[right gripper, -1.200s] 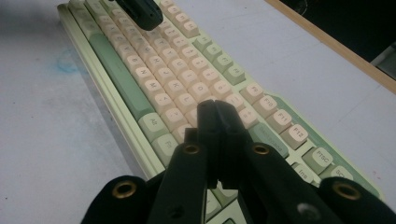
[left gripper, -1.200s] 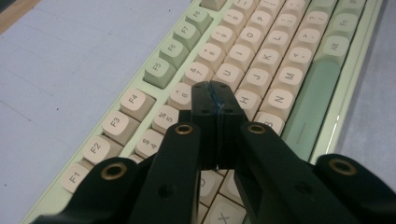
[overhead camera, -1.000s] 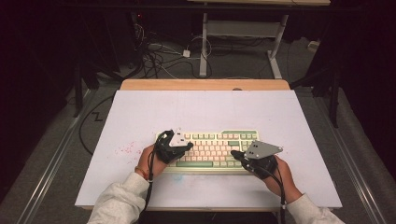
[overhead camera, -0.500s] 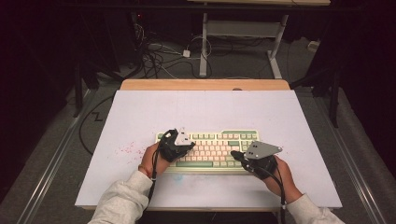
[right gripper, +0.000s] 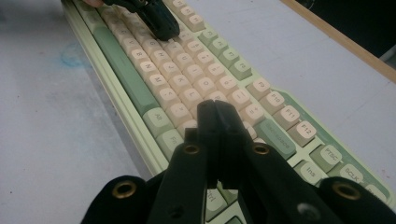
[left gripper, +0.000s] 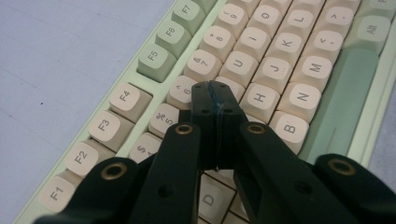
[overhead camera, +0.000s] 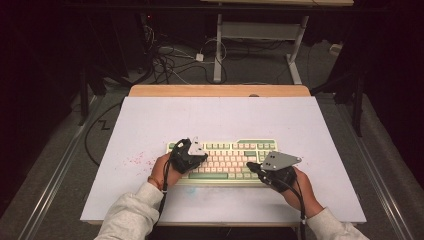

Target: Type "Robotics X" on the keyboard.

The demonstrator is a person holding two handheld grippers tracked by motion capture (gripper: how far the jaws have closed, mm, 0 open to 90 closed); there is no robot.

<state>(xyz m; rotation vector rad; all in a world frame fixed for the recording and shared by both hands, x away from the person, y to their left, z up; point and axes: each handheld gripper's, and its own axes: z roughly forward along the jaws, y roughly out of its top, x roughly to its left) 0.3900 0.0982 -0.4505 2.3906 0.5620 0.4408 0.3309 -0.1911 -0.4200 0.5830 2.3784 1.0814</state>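
both claws sit over the keyboard [overhead camera: 225, 159] at lower centre of the table [overhead camera: 150, 125]. left claw [left gripper: 216, 95] is pinched shut on nothing, tips on the keys between 6 and h (which key it presses is hard to tell). right claw [right gripper: 218, 114] is closed and empty too, low over the right end's keys. typing looks underway; how much is done, nothing shows.

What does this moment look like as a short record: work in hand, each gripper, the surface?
work: typing on a keyboard with closed jaw tips
left gripper: shut, tips over the keys near 6 and H
right gripper: shut, tips over the keys at the keyboard's right end
surface: white table, pink specks left of the keyboard
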